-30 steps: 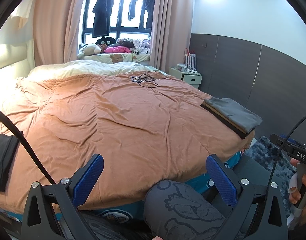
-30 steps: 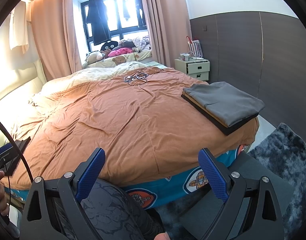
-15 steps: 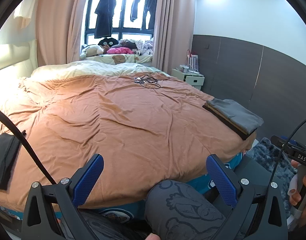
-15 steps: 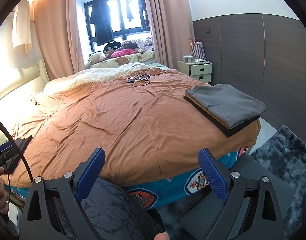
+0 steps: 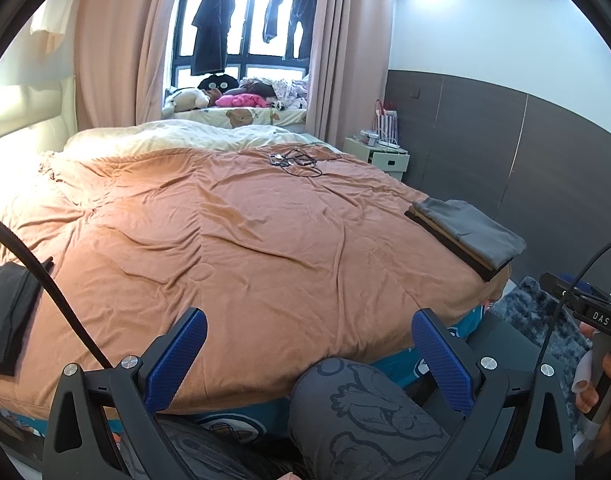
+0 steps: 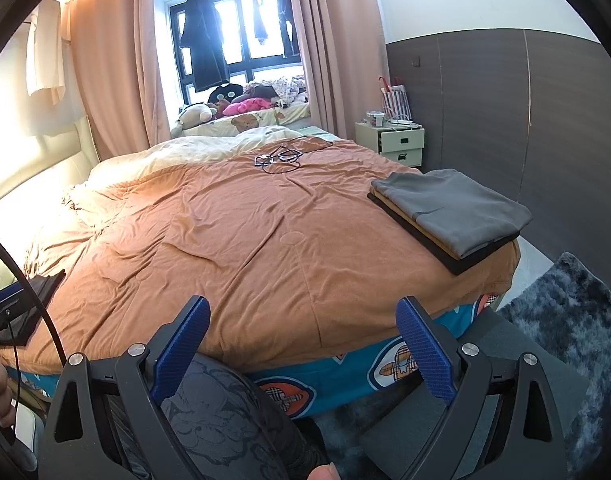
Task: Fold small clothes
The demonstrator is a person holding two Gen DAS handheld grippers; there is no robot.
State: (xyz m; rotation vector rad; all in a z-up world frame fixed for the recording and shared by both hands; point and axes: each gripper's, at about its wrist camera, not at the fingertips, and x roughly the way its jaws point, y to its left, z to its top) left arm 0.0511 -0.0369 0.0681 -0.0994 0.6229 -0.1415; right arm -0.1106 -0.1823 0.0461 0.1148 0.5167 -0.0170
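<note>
A stack of folded clothes [image 6: 453, 212], grey on top of tan and black, lies at the right edge of the bed; it also shows in the left wrist view [image 5: 467, 236]. A black garment [image 5: 7, 312] with a small print lies flat at the bed's left edge, also in the right wrist view [image 6: 37, 292]. My left gripper [image 5: 307, 344] is open and empty, held off the bed's near edge above my knee. My right gripper [image 6: 305, 332] is open and empty, likewise off the near edge.
The bed has a wrinkled orange cover [image 5: 245, 240] with cables and a phone [image 5: 293, 160] at the far side. A white bedside cabinet [image 6: 391, 144] stands at the back right. A dark shaggy rug [image 6: 565, 320] lies on the floor to the right.
Both grippers have tilted slightly, so the bed sits a little lower in view. Nothing on the bed has moved and both grippers stay open.
</note>
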